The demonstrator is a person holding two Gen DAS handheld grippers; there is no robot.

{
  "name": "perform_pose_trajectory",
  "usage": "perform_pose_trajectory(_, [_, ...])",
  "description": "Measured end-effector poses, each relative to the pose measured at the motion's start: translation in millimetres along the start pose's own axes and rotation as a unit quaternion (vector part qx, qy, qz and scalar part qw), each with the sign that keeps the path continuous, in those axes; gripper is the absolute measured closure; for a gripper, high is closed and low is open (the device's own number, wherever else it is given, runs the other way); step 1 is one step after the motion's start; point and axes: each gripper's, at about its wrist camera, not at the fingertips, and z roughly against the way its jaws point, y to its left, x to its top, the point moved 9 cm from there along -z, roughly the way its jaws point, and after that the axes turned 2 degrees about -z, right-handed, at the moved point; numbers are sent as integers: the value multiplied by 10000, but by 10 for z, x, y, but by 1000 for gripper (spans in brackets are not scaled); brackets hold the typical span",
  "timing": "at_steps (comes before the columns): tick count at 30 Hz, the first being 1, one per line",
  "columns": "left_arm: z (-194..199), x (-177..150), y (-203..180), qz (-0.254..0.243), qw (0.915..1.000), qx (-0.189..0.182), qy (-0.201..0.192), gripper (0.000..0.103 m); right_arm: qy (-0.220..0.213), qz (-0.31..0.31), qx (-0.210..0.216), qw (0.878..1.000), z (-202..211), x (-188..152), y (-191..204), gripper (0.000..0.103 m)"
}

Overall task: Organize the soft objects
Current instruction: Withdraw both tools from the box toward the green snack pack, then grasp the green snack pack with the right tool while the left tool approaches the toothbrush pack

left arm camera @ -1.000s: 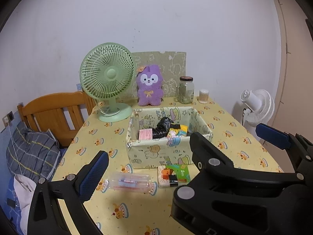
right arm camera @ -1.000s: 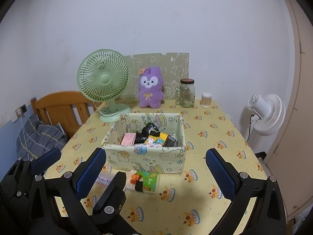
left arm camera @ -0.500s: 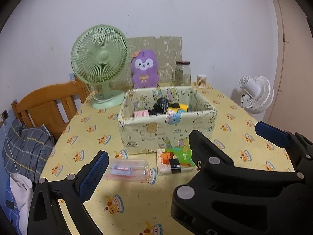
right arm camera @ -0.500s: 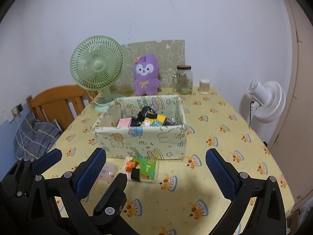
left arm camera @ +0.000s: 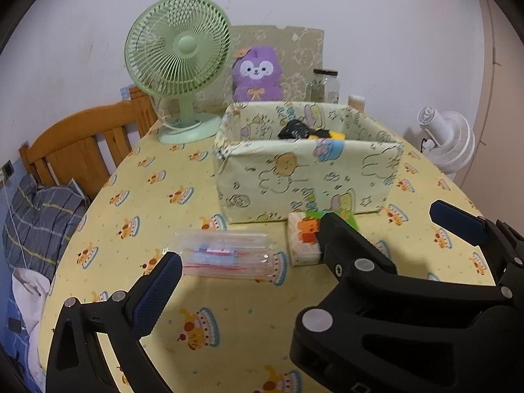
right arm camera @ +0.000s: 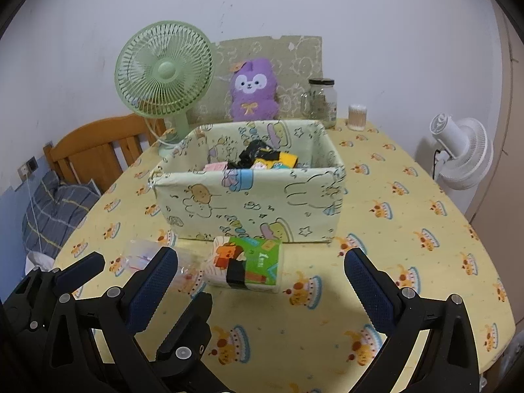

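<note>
A cartoon-printed fabric box (right arm camera: 249, 203) (left arm camera: 308, 180) stands mid-table, holding several small packets. In front of it lie a colourful tissue pack (right arm camera: 247, 263) (left arm camera: 303, 240) and a clear plastic packet (left arm camera: 226, 255) (right arm camera: 144, 258). My right gripper (right arm camera: 262, 286) is open, just short of the tissue pack. My left gripper (left arm camera: 304, 252) is open, its left finger (left arm camera: 157, 290) close to the clear packet. The right gripper's black body crosses the left wrist view and hides part of the tissue pack.
A green desk fan (right arm camera: 163, 78), a purple plush toy (right arm camera: 253, 90), a glass jar (right arm camera: 322, 101) and a cotton-swab tub (right arm camera: 357, 116) stand at the table's far edge. A wooden chair (right arm camera: 95, 150) with a checked cloth is left, a white fan (right arm camera: 461, 154) right.
Both grippers have moved down and forward toward the table. The box, tissue pack and clear packet now appear closer and larger. Both stayed open.
</note>
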Motion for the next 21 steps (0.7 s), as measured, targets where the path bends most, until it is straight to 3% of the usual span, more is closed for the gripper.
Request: perform_pose_trajectory(21, [-485, -217, 369, 269, 9965, 399, 682, 0, 670, 118, -46, 9977, -617, -200, 168, 0])
